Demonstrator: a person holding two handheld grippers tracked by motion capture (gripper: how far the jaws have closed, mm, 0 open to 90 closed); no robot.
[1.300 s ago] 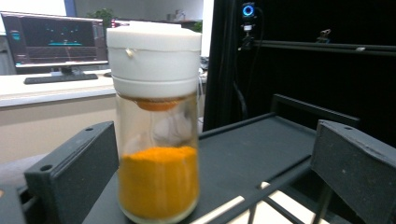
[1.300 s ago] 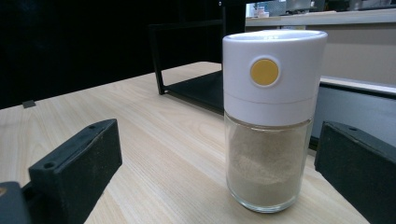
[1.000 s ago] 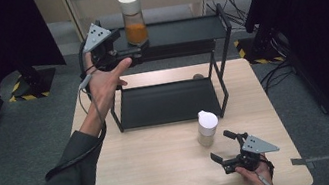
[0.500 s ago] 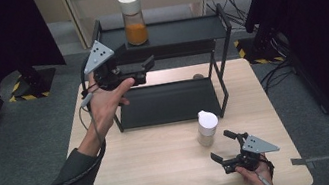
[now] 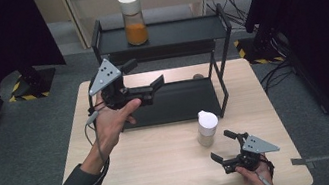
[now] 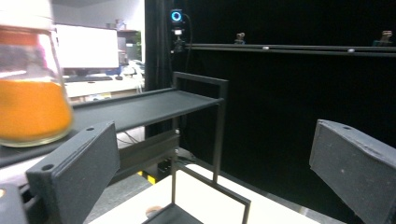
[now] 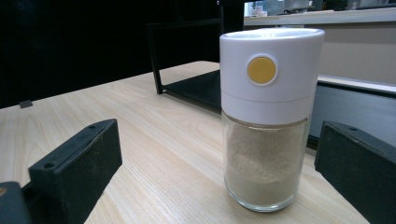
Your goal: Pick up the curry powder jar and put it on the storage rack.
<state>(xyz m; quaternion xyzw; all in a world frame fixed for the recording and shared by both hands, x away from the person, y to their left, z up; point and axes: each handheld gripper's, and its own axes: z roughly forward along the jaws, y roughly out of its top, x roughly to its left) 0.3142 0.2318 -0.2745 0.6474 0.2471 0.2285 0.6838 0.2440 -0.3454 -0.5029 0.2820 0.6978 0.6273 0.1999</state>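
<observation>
Upright: orange-powder jar (image 5: 133, 18) on shelf (image 5: 177, 32), beige-powder shaker (image 5: 207, 128) on table (image 5: 166, 173); both tools wide open, empty.

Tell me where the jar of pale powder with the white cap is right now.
In the high view, the pale powder jar stands upright on the wooden table, just in front of the black rack, with the right gripper open close beside it.

White-capped jar (image 7: 271, 126) of pale powder upright on the table (image 7: 154, 140); open right tongs (image 7: 219, 186) flank it, apart.

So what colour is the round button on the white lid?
Yellow button, clearest in the right gripper view.
</observation>
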